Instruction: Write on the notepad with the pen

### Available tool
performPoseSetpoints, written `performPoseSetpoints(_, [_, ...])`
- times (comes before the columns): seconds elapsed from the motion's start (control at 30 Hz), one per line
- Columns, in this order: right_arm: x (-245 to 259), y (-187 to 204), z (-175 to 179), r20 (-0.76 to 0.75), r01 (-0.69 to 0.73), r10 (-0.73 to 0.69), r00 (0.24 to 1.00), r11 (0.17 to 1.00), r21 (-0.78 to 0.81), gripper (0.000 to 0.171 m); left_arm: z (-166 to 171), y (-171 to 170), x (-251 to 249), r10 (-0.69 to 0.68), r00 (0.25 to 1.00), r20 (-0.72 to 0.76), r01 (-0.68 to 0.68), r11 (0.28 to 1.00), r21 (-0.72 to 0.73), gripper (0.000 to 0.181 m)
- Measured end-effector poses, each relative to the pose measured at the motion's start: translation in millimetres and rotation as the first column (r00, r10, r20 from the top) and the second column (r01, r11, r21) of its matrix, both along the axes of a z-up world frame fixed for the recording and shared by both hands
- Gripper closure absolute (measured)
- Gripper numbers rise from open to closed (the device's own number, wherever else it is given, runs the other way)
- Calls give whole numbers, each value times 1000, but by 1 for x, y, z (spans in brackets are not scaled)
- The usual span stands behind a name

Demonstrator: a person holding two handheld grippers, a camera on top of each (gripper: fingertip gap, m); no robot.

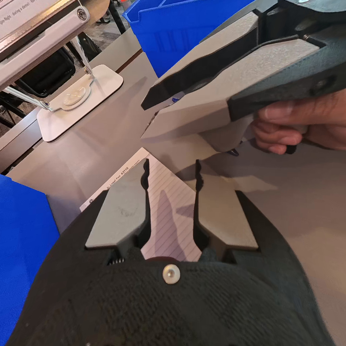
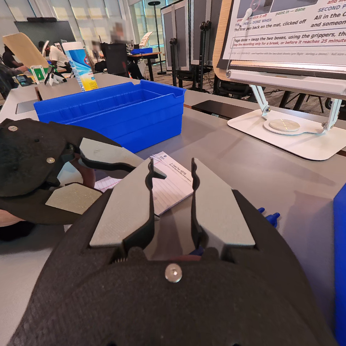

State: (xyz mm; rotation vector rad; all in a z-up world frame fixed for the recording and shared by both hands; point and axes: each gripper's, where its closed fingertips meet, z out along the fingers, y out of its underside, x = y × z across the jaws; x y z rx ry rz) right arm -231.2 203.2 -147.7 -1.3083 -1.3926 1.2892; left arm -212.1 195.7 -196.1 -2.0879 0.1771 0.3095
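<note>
A white lined notepad [image 1: 168,215] lies on the grey table, directly under my left gripper [image 1: 172,163], which is open and empty. One of its fingers [image 2: 104,155] reaches over the pad [image 2: 168,189] from the left in the right wrist view. My right gripper [image 2: 172,162] is open with nothing between its fingers, its tips just short of the pad's near corner. It also shows in the left wrist view [image 1: 148,116], held by a hand above the pad's far end. Two blue pen ends [image 2: 269,215] lie on the table to its right.
A blue bin [image 2: 112,116] stands behind the pad, and blue bin walls sit at the right edge [image 2: 339,243] and beside my left gripper [image 1: 18,243]. A white document stand [image 2: 280,134] is at the back right. A wipes canister [image 2: 80,65] stands behind the bin. There is about 5 cm between the tips of the two grippers.
</note>
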Motion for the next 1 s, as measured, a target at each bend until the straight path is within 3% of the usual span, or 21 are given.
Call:
performPoseSetpoints(0.03, [1,0,0,-1,-1,1,1000,1000,-4,134,1,0,1,-1,1000,9,1,1000,3,133])
performPoseSetpoints(0.27, [6,-6,0,3,-28,28,1000,999,-46,130,5,-9,18,-56,998,28,56,998,17,127])
performPoseSetpoints(0.47, [13,-14,3,-24,-85,83,996,994,-67,123,8,-32,50,-245,964,105,244,970,23,123])
performPoseSetpoints(0.57, [17,-16,3,-23,-101,99,995,990,-97,114,21,-33,73,-351,910,222,325,935,145,123])
performPoseSetpoints(0.83, [20,-19,7,-49,-125,117,992,968,-217,104,24,-26,75,-391,845,365,331,919,215,129])
performPoseSetpoints(1.0, [17,-11,6,-39,-81,76,996,984,-161,99,24,-38,78,-387,836,388,329,921,211,128])
